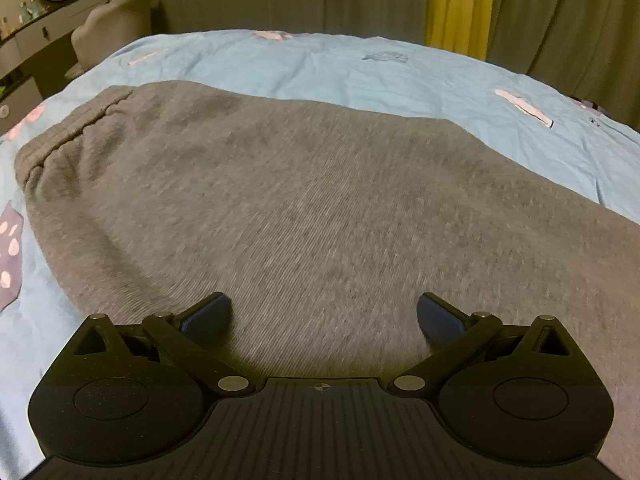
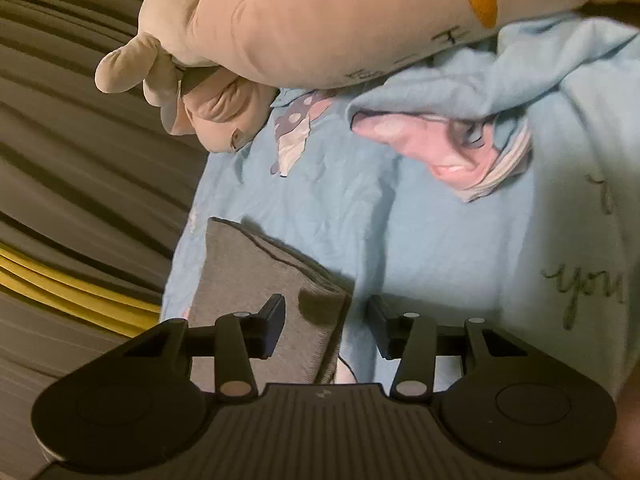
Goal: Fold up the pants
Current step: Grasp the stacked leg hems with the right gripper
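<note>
Grey sweatpants (image 1: 280, 200) lie flat on a light blue bed cover (image 1: 360, 68), the elastic waistband (image 1: 68, 136) at the left. My left gripper (image 1: 324, 312) is open just above the cloth, holding nothing. In the right wrist view the cuff end of the pants (image 2: 256, 276) lies on the blue cover (image 2: 420, 240) near the bed's edge. My right gripper (image 2: 326, 320) is open with the corner of the cuff end between its fingers; I cannot tell whether they touch it.
A beige plush pillow with a carrot print (image 2: 340, 20) and a crumpled blue quilt (image 2: 500, 92) lie past the pant cuffs. Grey and yellow curtains (image 1: 460, 4) hang behind the bed. A dresser and chair (image 1: 116, 20) stand at the far left.
</note>
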Demonstrator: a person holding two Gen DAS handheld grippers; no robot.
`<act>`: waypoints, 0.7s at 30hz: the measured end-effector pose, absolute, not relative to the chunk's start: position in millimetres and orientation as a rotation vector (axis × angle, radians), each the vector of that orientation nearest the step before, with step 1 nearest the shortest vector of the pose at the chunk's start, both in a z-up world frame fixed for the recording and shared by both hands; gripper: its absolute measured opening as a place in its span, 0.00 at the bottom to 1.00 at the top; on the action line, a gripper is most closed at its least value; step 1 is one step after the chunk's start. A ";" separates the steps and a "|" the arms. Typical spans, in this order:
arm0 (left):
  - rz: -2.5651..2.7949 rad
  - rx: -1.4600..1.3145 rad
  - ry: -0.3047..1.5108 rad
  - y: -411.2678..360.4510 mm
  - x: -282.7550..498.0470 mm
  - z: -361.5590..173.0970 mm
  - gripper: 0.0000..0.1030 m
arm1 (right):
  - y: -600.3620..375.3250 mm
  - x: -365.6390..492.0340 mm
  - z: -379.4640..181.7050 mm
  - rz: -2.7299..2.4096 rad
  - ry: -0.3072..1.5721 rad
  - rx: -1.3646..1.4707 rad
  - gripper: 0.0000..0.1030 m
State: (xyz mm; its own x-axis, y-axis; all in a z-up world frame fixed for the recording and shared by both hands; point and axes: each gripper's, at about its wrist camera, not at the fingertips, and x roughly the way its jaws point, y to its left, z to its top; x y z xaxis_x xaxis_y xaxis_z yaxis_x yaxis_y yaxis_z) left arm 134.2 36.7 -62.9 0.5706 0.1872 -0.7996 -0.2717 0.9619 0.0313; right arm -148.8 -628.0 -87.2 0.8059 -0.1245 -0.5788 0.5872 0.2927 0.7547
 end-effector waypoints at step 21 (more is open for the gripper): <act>0.125 -0.107 0.963 9.3 124.0 -61.3 1.00 | -627.8 -130.4 -100.9 -0.490 0.479 1.248 0.23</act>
